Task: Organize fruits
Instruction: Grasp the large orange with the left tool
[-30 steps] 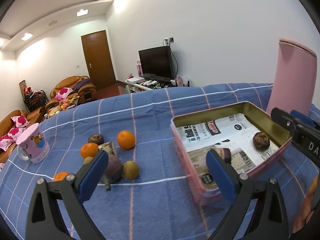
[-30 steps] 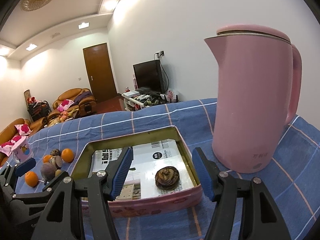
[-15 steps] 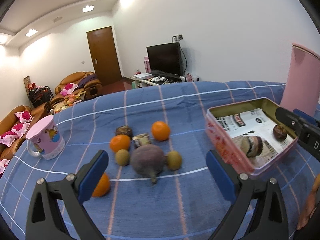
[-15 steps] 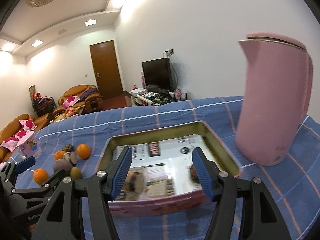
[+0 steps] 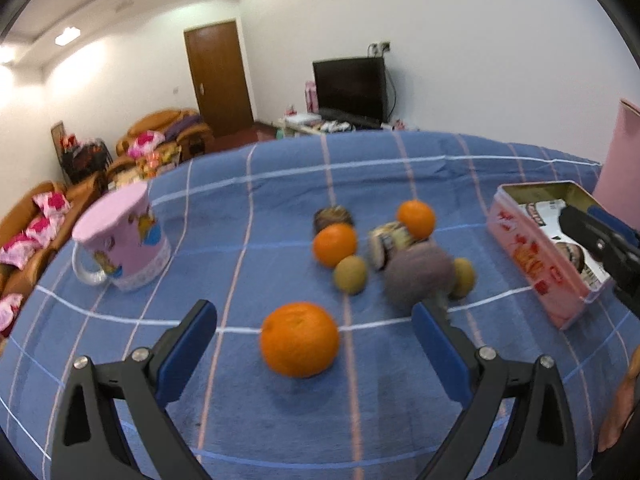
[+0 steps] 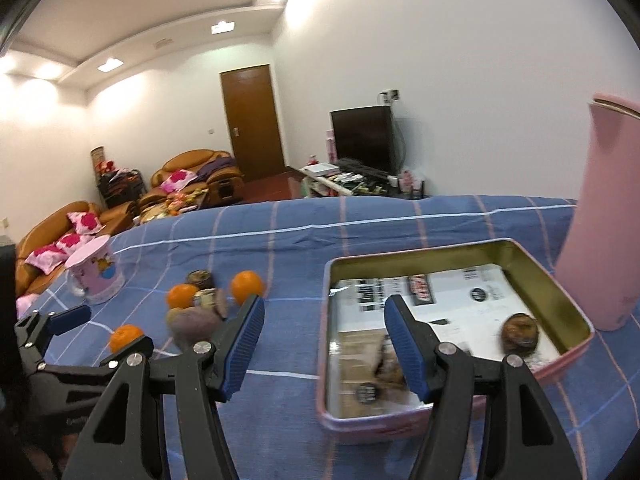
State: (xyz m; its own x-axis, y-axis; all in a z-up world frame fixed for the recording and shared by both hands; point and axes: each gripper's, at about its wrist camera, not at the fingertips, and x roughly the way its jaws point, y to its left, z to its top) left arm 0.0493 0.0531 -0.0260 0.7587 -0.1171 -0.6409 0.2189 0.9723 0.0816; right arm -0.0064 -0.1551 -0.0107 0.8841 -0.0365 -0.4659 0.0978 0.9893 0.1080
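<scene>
My left gripper [image 5: 316, 316] is open and empty, its fingers either side of a near orange [image 5: 299, 339] on the blue cloth. Behind it lie two more oranges [image 5: 334, 244], a purple fruit [image 5: 418, 276], two green fruits [image 5: 351, 275] and a dark fruit [image 5: 333, 216]. The pink tin [image 6: 452, 336] lined with newspaper holds one dark brown fruit [image 6: 519, 332]. My right gripper [image 6: 324, 320] is open and empty above the tin's left edge. The tin also shows in the left wrist view [image 5: 536, 256].
A pink mug [image 5: 120, 240] stands at the left of the table. A tall pink kettle [image 6: 604, 216] stands right of the tin. A small patterned jar [image 5: 386, 240] lies among the fruits. Sofas, a door and a TV are beyond the table.
Both grippers have swung left. The left one now frames the near orange instead of the tin. The right one has moved from over the tin's middle to its left edge.
</scene>
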